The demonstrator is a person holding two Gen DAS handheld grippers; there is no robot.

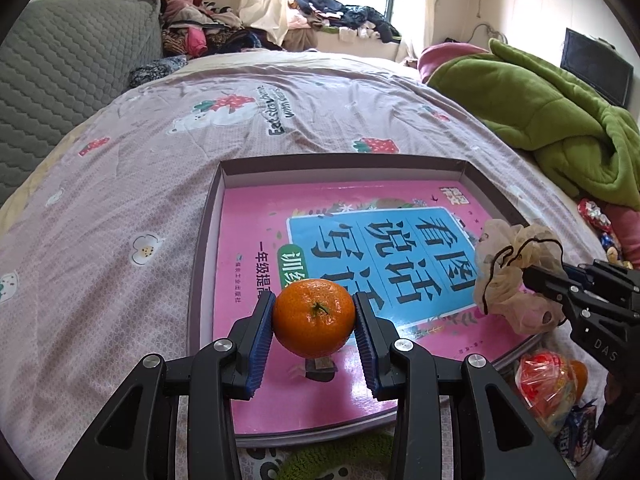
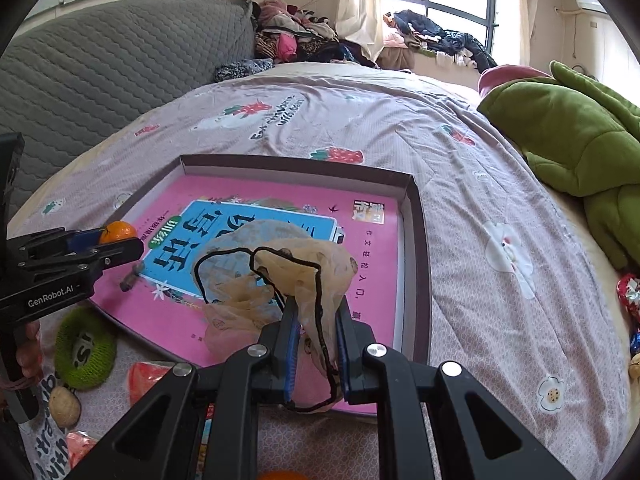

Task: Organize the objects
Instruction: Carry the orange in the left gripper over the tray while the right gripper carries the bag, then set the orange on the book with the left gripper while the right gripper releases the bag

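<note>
Black left fingers (image 1: 314, 320) clamp a round orange tangerine (image 1: 313, 317) above the shallow pink-floored tray (image 1: 344, 164).
Right fingers (image 2: 316, 344) pinch a sheer beige black-trimmed pouch (image 2: 288, 276) over the tray's right half.

Glossy dimpled orange (image 1: 313, 317), sheer crinkled cloth scrunchie (image 2: 280, 276), smooth glossy pink paper book cover (image 1: 256, 240).

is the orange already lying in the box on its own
No, the orange is clamped between the blue pads of the left gripper, held above the pink book that lies in the box.
</note>
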